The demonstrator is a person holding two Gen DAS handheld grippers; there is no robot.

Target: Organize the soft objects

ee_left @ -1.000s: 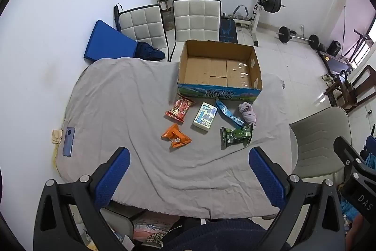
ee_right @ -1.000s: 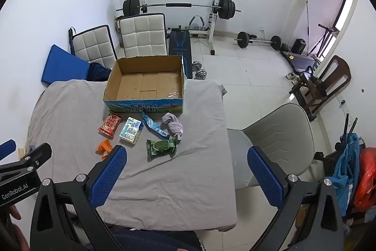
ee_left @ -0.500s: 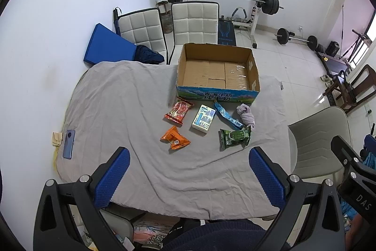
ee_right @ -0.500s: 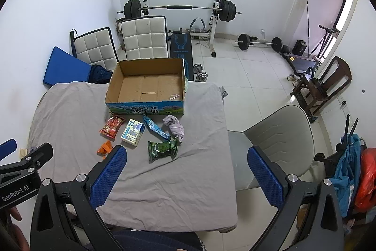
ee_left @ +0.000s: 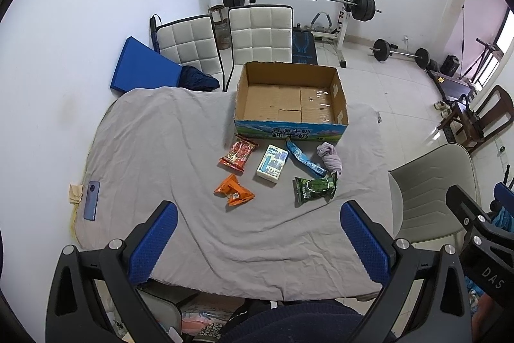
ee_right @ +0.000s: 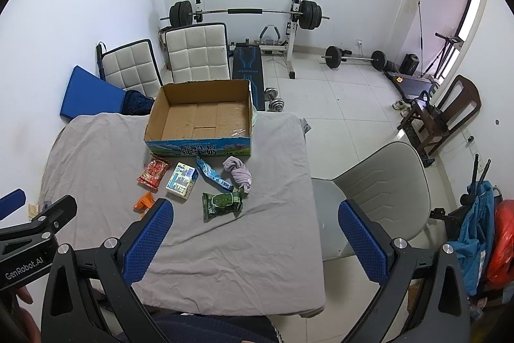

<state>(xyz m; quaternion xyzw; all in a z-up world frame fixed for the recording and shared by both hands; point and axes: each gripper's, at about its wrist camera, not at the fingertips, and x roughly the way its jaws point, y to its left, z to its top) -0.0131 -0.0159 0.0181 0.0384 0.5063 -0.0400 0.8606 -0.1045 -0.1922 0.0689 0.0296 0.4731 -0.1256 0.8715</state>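
An open, empty cardboard box [ee_left: 290, 100] [ee_right: 200, 118] stands at the far side of a table under a grey cloth [ee_left: 160, 150]. In front of it lie a red snack packet [ee_left: 238, 152], an orange packet [ee_left: 234, 190], a white tissue pack [ee_left: 272, 163], a blue packet [ee_left: 303, 158], a lilac cloth [ee_left: 330, 157] [ee_right: 239, 171] and a green packet [ee_left: 314, 187] [ee_right: 222, 202]. My left gripper [ee_left: 257, 243] is open and empty, high above the table's near edge. My right gripper [ee_right: 253, 241] is open and empty, high over the table's right part.
A phone [ee_left: 91, 200] lies at the table's left edge. A grey chair [ee_right: 379, 192] stands right of the table, two white padded chairs [ee_left: 260, 32] and a blue mat [ee_left: 141, 69] behind it. A barbell rack [ee_right: 247, 13] and weights stand by the far wall.
Both grippers have drawn slightly up and back, so the table looks a little farther away. Nothing on the table has moved.
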